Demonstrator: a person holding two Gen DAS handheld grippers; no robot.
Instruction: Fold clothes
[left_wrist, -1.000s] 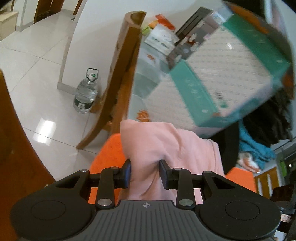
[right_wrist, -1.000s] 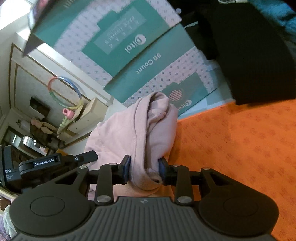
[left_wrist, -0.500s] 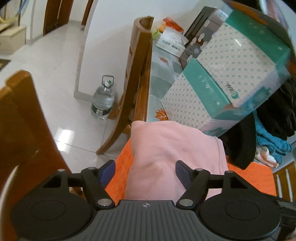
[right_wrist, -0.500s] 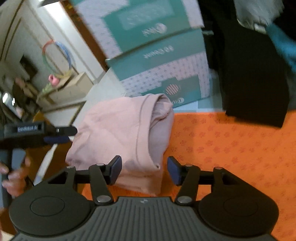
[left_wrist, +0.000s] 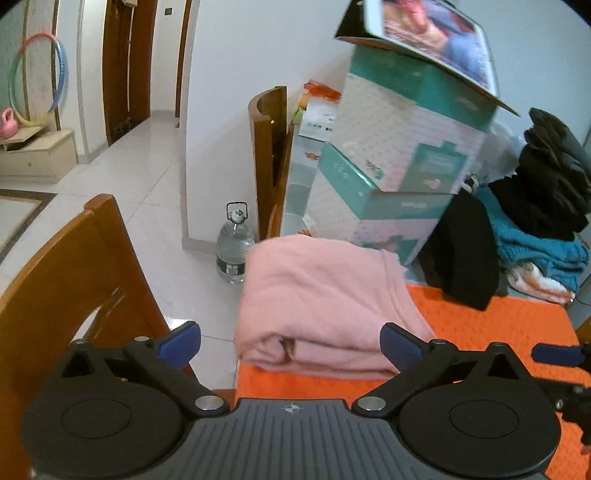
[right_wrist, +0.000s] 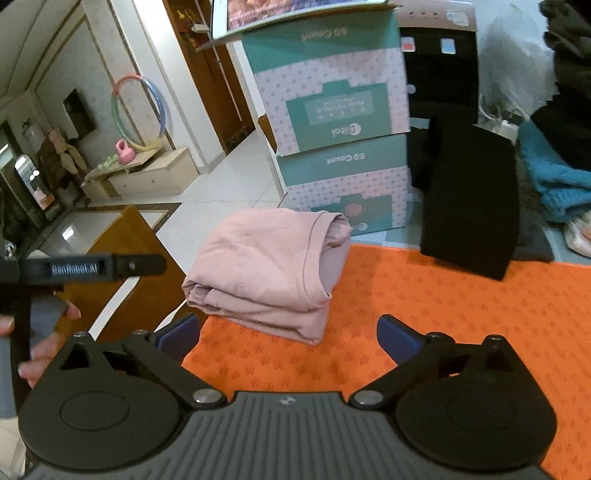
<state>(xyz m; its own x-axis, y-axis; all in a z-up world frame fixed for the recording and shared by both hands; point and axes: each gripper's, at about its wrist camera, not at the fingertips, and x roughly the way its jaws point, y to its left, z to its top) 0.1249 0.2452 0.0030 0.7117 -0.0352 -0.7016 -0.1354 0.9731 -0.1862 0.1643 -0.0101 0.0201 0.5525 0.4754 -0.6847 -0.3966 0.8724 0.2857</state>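
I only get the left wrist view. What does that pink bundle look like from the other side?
Observer: In the right view the pink bundle shows a curved seam and a rolled edge facing the boxes.
Visitor: Is the right gripper holding it?
Observer: No. The right gripper is open, with the bundle lying beyond its tips.
Visitor: Anything else I miss?
Observer: A black folded garment stands at the far edge of the orange mat.

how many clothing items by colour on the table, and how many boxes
pink folded garment: 1
black folded garment: 1
teal knit: 1
dark clothes pile: 1, separate pieces cannot be told apart
teal and white boxes, stacked: 2
total: 6
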